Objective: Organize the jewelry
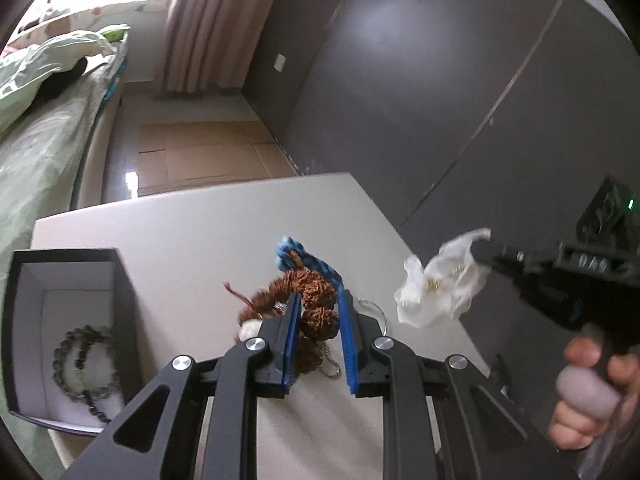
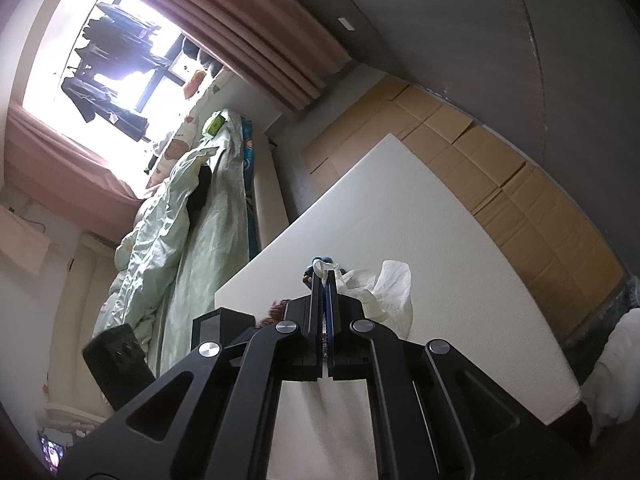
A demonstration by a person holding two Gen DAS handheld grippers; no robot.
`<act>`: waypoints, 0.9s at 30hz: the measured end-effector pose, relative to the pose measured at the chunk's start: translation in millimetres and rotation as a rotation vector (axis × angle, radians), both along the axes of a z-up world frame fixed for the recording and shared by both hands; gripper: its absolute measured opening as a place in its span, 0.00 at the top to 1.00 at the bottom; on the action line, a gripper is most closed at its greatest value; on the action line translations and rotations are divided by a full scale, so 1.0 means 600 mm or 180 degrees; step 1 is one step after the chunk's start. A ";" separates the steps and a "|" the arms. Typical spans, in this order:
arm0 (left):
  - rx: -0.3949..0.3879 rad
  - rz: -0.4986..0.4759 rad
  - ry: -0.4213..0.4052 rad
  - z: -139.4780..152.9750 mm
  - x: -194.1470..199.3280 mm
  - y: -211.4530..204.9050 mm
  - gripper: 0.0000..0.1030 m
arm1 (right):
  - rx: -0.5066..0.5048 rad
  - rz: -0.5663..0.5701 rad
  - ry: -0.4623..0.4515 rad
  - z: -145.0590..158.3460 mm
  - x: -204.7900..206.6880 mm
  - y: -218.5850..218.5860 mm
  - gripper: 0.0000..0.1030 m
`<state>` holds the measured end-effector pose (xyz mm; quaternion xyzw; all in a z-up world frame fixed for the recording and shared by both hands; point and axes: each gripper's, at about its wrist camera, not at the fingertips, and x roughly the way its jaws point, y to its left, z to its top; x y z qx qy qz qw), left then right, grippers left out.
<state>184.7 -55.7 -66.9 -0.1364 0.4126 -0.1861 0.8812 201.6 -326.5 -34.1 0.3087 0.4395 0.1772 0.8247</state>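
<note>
White rectangular counter (image 1: 208,232) carries everything; bed with pale green bedding (image 2: 176,216) sits beside it, flattened brown cardboard (image 2: 500,184) on the floor along the dark wall. Black open-top square box with white lining (image 1: 68,336) at the counter's left edge, dark beaded bracelet (image 1: 86,368) lying inside it. Left hand-held gripper (image 1: 318,328): blue-padded jaws partly parted, straddling a bracelet of knobbly brown seed beads (image 1: 308,300) piled on the counter; can't tell if the pads actually touch it, reads as released. Blue braided cord (image 1: 308,260) lies just behind the beads, silver ball chain (image 1: 330,364) and a thin metal ring (image 1: 374,312) next to them. Right hand-held gripper (image 2: 325,276): clenched on the edge of a crumpled white plastic bag (image 1: 440,284), held in the air to the right of the bead pile, off the counter surface; something gold is faintly visible inside it, too blurred to identify.
</note>
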 end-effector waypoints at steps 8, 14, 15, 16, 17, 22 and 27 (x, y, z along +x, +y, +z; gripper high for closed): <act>-0.0294 0.0187 -0.0133 0.052 -0.029 0.069 0.84 | 0.0083 0.0114 -0.0091 0.009 -0.011 0.031 0.97; -0.0359 0.0277 -0.0282 0.088 -0.059 0.104 0.84 | 0.0150 0.0283 -0.0175 0.016 -0.023 0.075 0.97; -0.0368 0.0294 -0.0306 0.094 -0.065 0.111 0.84 | 0.0165 0.0313 -0.0187 0.017 -0.025 0.083 0.97; -0.0377 0.0310 -0.0326 0.099 -0.069 0.117 0.84 | 0.0184 0.0358 -0.0209 0.020 -0.028 0.095 0.97; -0.0385 0.0323 -0.0344 0.101 -0.073 0.122 0.84 | 0.0197 0.0390 -0.0226 0.021 -0.030 0.103 0.97; -0.0444 0.0440 -0.0455 0.125 -0.100 0.163 0.84 | 0.0293 0.0592 -0.0297 0.026 -0.038 0.149 0.97; -0.0471 0.0603 -0.0523 0.139 -0.119 0.208 0.84 | 0.0339 0.0767 -0.0391 0.030 -0.049 0.204 0.97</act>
